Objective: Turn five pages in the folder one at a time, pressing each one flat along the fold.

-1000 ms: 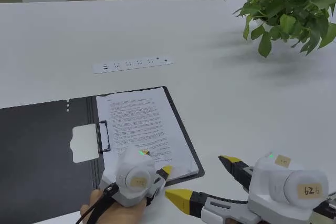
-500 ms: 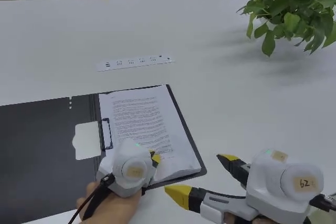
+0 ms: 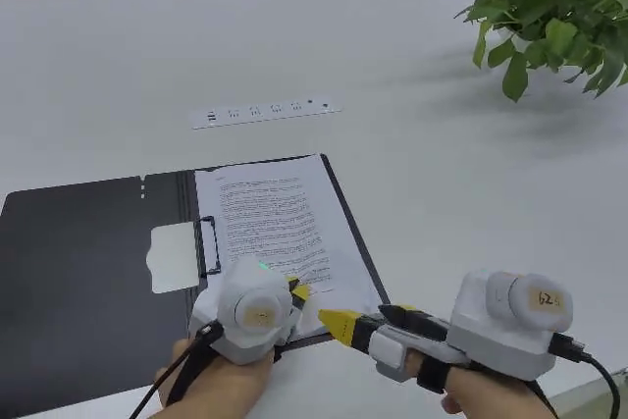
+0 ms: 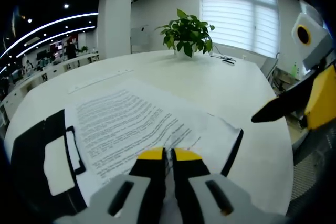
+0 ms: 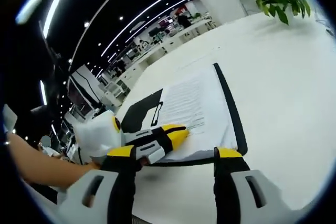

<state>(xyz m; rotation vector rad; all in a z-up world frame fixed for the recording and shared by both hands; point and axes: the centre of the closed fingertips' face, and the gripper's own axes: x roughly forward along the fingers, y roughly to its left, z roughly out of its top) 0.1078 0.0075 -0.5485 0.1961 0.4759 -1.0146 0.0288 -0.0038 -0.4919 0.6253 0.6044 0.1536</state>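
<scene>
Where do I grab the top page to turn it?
Take the top page by its free lower right corner, coming in from the near edge: the clip binds its left side, so the right side is what lifts.

Folder (image 3: pixel 78 242) lying open on the bench (image 3: pixel 461 174), both grippers at its near edge.
The left gripper (image 3: pixel 297 293) sits on the top page's (image 3: pixel 270 213) near edge, the folder's cover spreading to its left; the right gripper (image 3: pixel 358 319) lies just right of it; a power strip (image 3: pixel 265 110) lies ahead of both; a plant (image 3: pixel 559 7) stands far ahead-right.
</scene>
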